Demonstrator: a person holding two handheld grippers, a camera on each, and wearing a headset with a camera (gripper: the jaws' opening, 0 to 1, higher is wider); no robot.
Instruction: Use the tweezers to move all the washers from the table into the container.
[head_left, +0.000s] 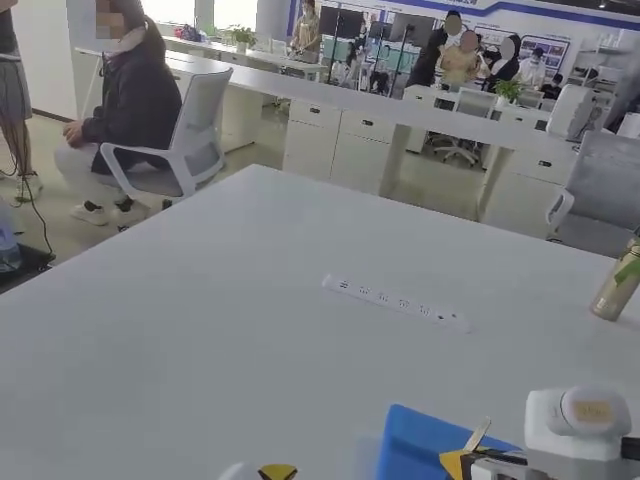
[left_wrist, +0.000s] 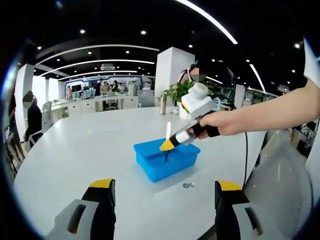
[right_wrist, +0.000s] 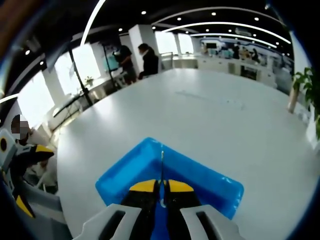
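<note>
right tongs (right_wrist: 161, 187) pinch thin metal tweezers (right_wrist: 161, 165) above blue plastic container (right_wrist: 200, 180) at lower centre; left tongs (left_wrist: 165, 186) spread idle. flat steel washers (left_wrist: 188, 185) could slip from tips.

in the head view the bottom edge cuts off the blue container (head_left: 425, 445), the right gripper (head_left: 462, 462) at lower right, and the left gripper (head_left: 277, 471), of which just a yellow tip pokes in. the right edge clips a bottle (head_left: 618, 282). in the left gripper view the washers (left_wrist: 189, 185) on the tabletop (left_wrist: 75, 150) are too small to count, and whether the tweezers (left_wrist: 168, 131) hold one cannot be told. in the right gripper view the jaws hide the container's near wall.
</note>
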